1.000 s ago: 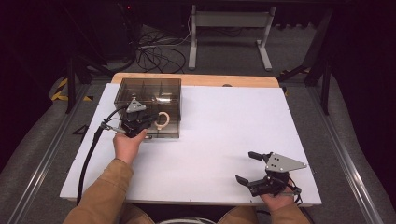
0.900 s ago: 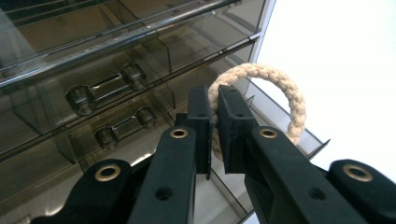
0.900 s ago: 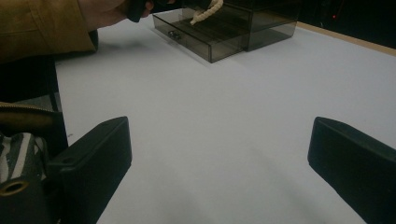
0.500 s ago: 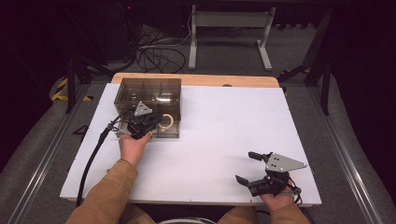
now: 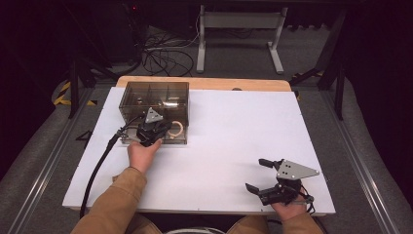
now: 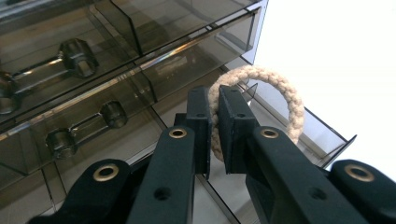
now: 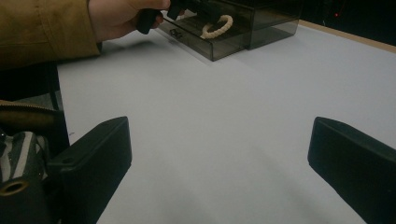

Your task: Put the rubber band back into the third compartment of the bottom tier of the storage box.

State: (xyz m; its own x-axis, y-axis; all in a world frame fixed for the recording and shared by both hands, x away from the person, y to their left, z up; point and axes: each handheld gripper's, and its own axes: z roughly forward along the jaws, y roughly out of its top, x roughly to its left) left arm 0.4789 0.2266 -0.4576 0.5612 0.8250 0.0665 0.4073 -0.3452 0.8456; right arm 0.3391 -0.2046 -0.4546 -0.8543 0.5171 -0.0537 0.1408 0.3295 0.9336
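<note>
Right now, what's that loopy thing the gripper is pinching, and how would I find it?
Look at the white table, then at the smoky see-through box of drawers near its far left corner. In the pulled-out bottom drawer, the left gripper is shut on a rope ring. It is the one soft, cream, braided thing among hard dark plastic.

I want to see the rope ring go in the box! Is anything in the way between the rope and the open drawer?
Nothing visible is in the way. The left gripper is shut on the rope ring, holding it right over the pulled-out drawer of the smoky clear box. No lid or other thing lies between them.
</note>
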